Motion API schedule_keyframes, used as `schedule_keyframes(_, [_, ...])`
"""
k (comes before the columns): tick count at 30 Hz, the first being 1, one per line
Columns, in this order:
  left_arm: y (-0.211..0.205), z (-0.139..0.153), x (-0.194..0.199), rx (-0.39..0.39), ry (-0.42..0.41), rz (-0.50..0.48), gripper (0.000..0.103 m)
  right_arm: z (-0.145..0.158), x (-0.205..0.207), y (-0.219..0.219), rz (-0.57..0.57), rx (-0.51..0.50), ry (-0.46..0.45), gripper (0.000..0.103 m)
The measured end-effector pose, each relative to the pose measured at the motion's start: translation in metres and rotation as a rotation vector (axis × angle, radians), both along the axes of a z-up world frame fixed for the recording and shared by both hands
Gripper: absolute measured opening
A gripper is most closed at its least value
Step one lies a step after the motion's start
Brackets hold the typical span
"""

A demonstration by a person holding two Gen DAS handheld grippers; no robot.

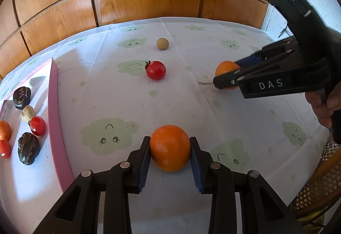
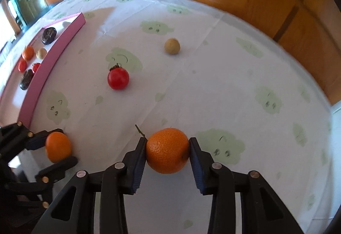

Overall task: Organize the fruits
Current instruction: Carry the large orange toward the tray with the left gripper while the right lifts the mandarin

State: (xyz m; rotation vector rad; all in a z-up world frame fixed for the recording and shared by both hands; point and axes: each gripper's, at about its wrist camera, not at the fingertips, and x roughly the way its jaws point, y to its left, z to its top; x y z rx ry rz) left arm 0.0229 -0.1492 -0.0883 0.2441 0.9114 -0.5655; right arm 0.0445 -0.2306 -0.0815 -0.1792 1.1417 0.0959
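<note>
Left wrist view: the right gripper (image 1: 226,76) is showing white "DAS" lettering and a green light while clamping a stemmed orange (image 1: 226,69). The left gripper (image 1: 169,148) is squeezing a smooth orange (image 1: 169,147) above the surface (image 1: 191,106). A tomato (image 1: 156,70) and a tan ball (image 1: 162,43) are lying beyond; the pink tray (image 1: 56,119) is sitting left.

Right wrist view: both oranges are sitting tight between pads, the tray far left.
</note>
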Motion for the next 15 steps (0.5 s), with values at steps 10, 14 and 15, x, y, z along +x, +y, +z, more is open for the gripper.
schedule_keyframes(10, [0.008, 0.02, -0.006, -0.019, -0.047, 0.013, 0.035, 0.039, -0.013, 0.017, 0.012, -0.218, -0.287, 0.039])
schedule_keyframes(14, [0.017, 0.036, -0.007, -0.043, -0.075, 0.032, 0.035, 0.052, -0.017, 0.012, -0.016, -0.235, -0.354, 0.039])
schedule_keyframes(15, [0.02, 0.04, -0.007, -0.05, -0.08, 0.038, 0.035, 0.055, -0.018, 0.012, -0.02, -0.237, -0.372, 0.039])
